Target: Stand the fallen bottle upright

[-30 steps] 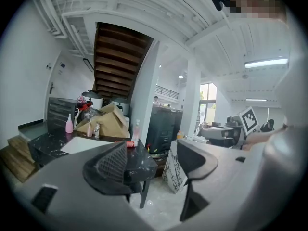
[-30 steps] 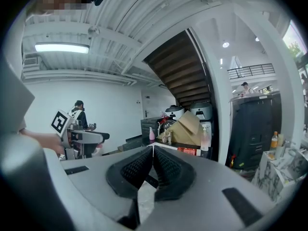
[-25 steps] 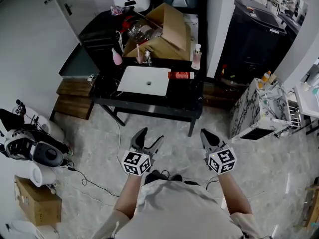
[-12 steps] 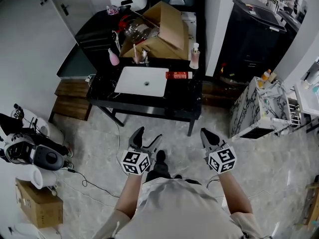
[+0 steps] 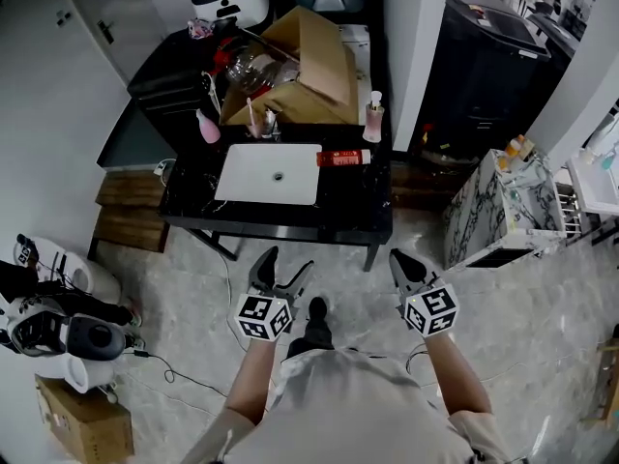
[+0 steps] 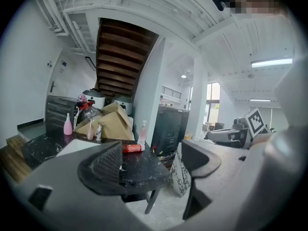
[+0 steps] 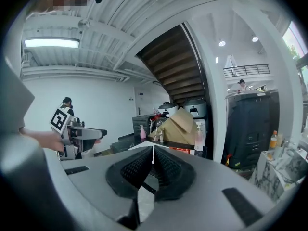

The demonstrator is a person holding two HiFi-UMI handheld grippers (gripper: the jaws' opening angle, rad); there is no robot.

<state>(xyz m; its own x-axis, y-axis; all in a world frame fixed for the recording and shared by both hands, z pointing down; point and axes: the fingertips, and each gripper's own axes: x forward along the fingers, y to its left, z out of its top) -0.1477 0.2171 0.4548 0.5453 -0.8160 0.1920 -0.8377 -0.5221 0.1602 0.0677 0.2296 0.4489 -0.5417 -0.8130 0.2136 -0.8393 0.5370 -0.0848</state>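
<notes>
The fallen bottle (image 5: 343, 158) is red and lies on its side on the black table (image 5: 358, 206), just right of the white sink basin (image 5: 269, 173). It also shows far ahead in the left gripper view (image 6: 131, 148) and, partly hidden by the jaws, in the right gripper view (image 7: 183, 149). My left gripper (image 5: 283, 271) is held over the floor short of the table's front edge, open and empty (image 6: 154, 160). The right gripper (image 5: 406, 267) is level with it, shut on nothing (image 7: 153, 150).
A clear pump bottle (image 5: 372, 119), a pink bottle (image 5: 205, 127) and an open cardboard box (image 5: 290, 71) stand behind the basin. A marbled cabinet (image 5: 493, 211) is at the right. Machines (image 5: 58, 317), cables and a small carton (image 5: 82, 419) lie on the floor at left.
The person has stepped toward the table, so it sits slightly lower and larger in the head view. Both grippers keep their pose in front of the body.
</notes>
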